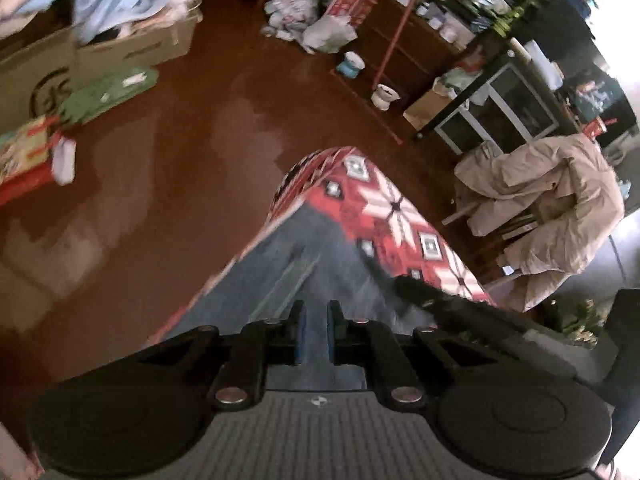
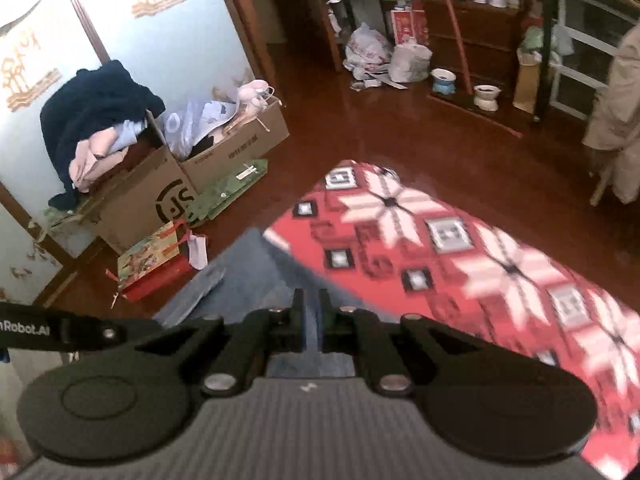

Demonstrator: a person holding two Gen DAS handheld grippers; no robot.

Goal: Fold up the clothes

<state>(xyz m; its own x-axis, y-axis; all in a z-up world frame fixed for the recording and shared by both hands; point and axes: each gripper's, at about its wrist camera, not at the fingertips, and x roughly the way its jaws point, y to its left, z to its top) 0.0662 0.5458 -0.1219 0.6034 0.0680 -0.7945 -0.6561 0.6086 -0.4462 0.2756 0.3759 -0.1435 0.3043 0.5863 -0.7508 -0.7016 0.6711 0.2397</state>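
Both grippers pinch the blue garment!
Left gripper (image 1: 316,330) and right gripper (image 2: 311,322), jaws nearly closed, clamp blue garment (image 1: 280,276); it stretches lengthwise ahead over the red patterned cloth (image 2: 460,248).

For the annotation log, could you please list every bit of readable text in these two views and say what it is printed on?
"n Robot.AI", cut off at the frame edge: on the black strap at the right wrist view's left edge.
"JS"-like round logo: on the cardboard box.
Small print on the second box's side: too blurred to read.
Red cartons by the shelf: unreadable.
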